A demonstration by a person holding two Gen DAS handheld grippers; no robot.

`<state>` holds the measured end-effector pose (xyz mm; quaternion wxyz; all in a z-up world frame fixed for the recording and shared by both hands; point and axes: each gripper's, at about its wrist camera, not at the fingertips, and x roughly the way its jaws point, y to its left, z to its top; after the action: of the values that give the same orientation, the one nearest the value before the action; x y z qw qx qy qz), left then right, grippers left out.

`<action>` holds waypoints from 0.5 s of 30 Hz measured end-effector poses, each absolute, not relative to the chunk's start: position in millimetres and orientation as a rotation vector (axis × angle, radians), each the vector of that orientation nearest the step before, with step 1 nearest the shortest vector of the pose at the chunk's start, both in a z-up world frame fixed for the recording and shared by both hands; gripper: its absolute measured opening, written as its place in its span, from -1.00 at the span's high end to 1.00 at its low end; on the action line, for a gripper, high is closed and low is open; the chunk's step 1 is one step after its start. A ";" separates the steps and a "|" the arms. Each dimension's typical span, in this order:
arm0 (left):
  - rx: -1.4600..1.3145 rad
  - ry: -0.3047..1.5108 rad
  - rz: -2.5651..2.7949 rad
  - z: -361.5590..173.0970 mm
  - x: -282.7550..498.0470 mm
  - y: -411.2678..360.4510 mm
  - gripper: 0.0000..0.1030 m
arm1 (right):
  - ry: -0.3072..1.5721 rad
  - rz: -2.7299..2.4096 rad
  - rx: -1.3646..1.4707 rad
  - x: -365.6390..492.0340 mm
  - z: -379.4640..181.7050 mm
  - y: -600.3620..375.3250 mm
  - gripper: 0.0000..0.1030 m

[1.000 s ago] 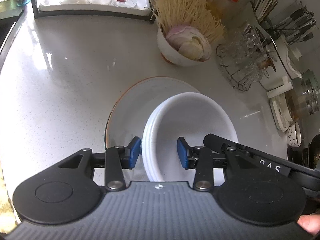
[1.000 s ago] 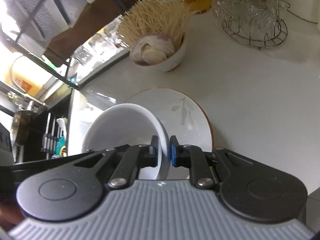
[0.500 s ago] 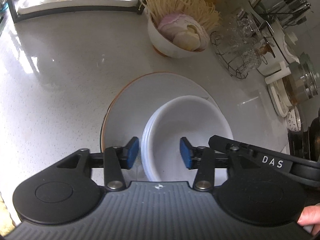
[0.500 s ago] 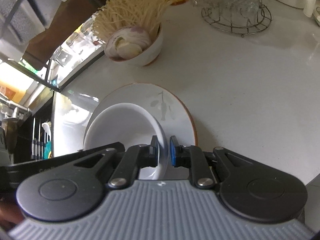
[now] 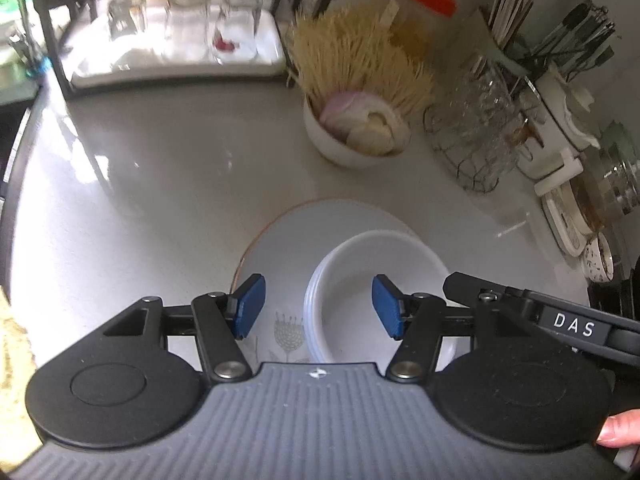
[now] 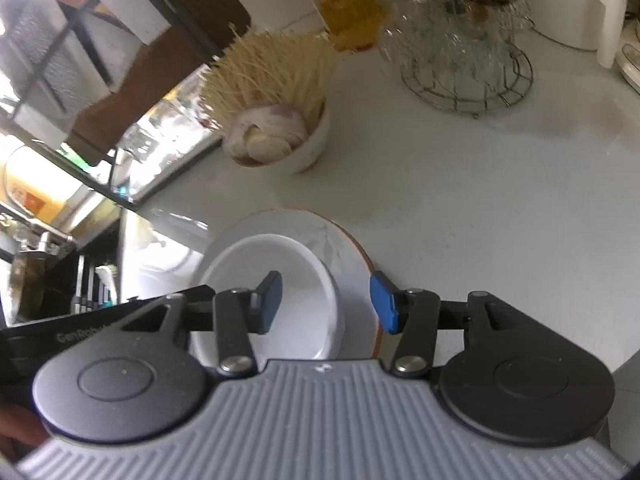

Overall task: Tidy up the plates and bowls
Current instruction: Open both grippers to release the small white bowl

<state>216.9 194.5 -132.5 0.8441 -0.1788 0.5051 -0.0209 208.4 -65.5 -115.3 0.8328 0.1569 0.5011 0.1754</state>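
Observation:
A stack of white bowls (image 5: 360,280) sits on a white plate with an orange rim (image 5: 288,248) on the grey counter. My left gripper (image 5: 318,306) is open, its pads straddling the stack's left rim from above. In the right wrist view the bowls (image 6: 280,280) rest on the same plate (image 6: 340,240). My right gripper (image 6: 326,306) is open and empty, its pads on either side of the stack's right rim. The plate shows a grey flower print (image 5: 286,330).
A white bowl of garlic and toothpicks (image 5: 356,128) stands behind the plate. A wire basket of glassware (image 5: 476,140) and utensil holders (image 5: 560,60) lie at the right. A dark rack with glasses (image 5: 172,44) is at the back left. A red-capped oil bottle (image 6: 348,4) stands at the back.
My right gripper has let go of the bowl rim and opened. My left gripper has opened wider. Both have pulled back a little, and the bowls now rest on the plate.

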 end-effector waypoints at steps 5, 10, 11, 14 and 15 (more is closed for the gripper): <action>-0.362 0.997 0.007 -104.3 196.5 186.7 -0.26 | 0.990 0.441 0.312 202.1 -87.8 -74.0 0.00; -0.350 0.913 0.079 -68.9 167.4 175.6 -0.26 | 0.892 0.512 0.284 189.8 -54.1 -87.6 -0.01; -0.336 0.888 0.096 -60.0 161.0 171.2 -0.26 | 0.872 0.525 0.279 186.9 -48.1 -90.6 -0.01; -0.317 0.822 0.131 -35.3 142.7 159.8 -0.26 | 0.803 0.556 0.278 175.1 -28.3 -104.1 -0.01; -0.307 0.800 0.138 -27.1 136.0 155.1 -0.26 | 0.778 0.566 0.279 170.3 -22.0 -109.0 -0.01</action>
<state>136.0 155.1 -27.1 0.9074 -0.1486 0.3875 0.0668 170.3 -109.0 -22.0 0.8771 0.1336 0.3730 0.2714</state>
